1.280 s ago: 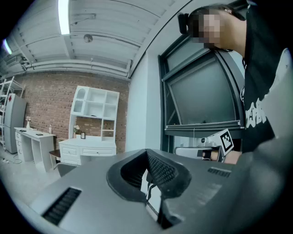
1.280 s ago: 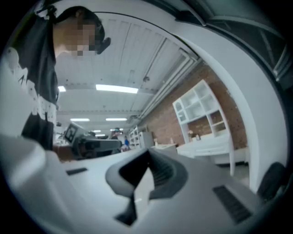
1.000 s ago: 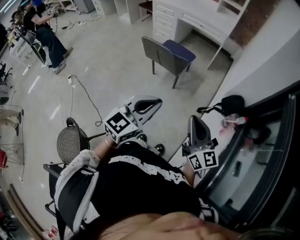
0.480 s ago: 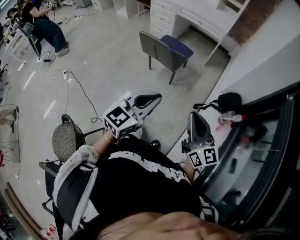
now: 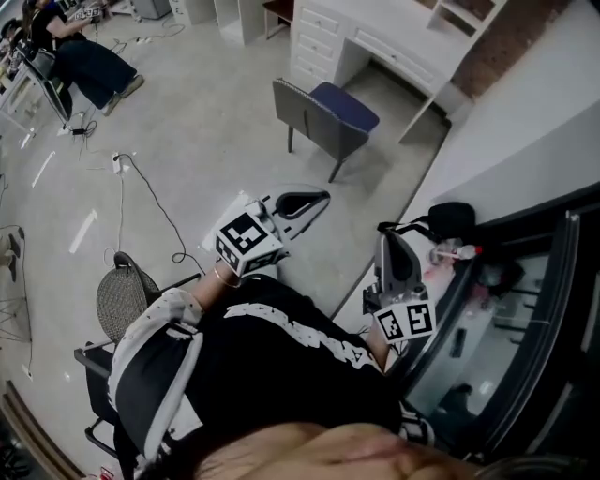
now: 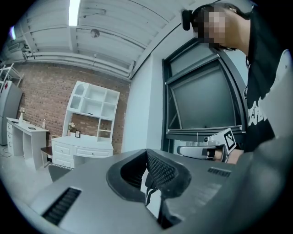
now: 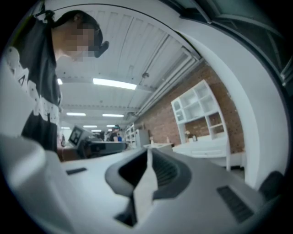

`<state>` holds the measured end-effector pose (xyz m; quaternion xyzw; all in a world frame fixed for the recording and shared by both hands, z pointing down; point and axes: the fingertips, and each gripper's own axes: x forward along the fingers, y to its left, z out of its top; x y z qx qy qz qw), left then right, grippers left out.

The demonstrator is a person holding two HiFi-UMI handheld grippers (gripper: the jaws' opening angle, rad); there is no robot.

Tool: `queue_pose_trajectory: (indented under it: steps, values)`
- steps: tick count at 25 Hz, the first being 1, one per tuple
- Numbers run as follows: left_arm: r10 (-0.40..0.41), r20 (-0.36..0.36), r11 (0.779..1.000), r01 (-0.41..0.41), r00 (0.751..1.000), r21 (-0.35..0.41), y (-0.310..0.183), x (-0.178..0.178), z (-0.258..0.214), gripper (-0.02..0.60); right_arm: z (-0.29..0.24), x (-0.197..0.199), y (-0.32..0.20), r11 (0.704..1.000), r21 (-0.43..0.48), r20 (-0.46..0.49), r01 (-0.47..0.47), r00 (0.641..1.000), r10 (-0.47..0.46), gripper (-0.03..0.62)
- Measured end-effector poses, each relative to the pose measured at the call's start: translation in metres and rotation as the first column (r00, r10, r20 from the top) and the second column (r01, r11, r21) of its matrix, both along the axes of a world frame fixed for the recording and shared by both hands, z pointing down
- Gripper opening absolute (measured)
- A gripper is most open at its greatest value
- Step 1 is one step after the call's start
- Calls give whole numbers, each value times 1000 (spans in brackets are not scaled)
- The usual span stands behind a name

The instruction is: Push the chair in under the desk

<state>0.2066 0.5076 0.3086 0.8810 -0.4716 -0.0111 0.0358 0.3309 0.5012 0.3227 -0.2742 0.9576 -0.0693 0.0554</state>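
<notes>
Floor (image 5: pixel 206 112) separates the far chair (image 5: pixel 328 112) from left tool (image 5: pixel 298 204) and right tool (image 5: pixel 396 262), both clenched empty. Judging by that gap, this is the approach step; next, reach the backrest.

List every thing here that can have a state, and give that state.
left gripper, shut, nothing held
right gripper, shut, nothing held
chair, upright, pulled out, standing apart from the desk
desk, drawers shut, chair not under it
</notes>
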Motion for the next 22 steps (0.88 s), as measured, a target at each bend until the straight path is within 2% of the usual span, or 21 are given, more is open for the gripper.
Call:
queue_pose_trajectory:
  steps: [7,15,22]
  values:
    - [13,-20,1000,-14,1000,-9,-36,-43,6,31,1,-44,-32,1000,-11,-41,-4,999,4,34]
    - [-37,-49,999,35,998,-31,-68,-107,16,31,1,-102,-67,1000,-14,-88,25,996,-27,34]
    - [-78,-44,996,76,996,-39,-86,-167,22,32,1,-159,-89,998,-14,-111,59,992,-60,34]
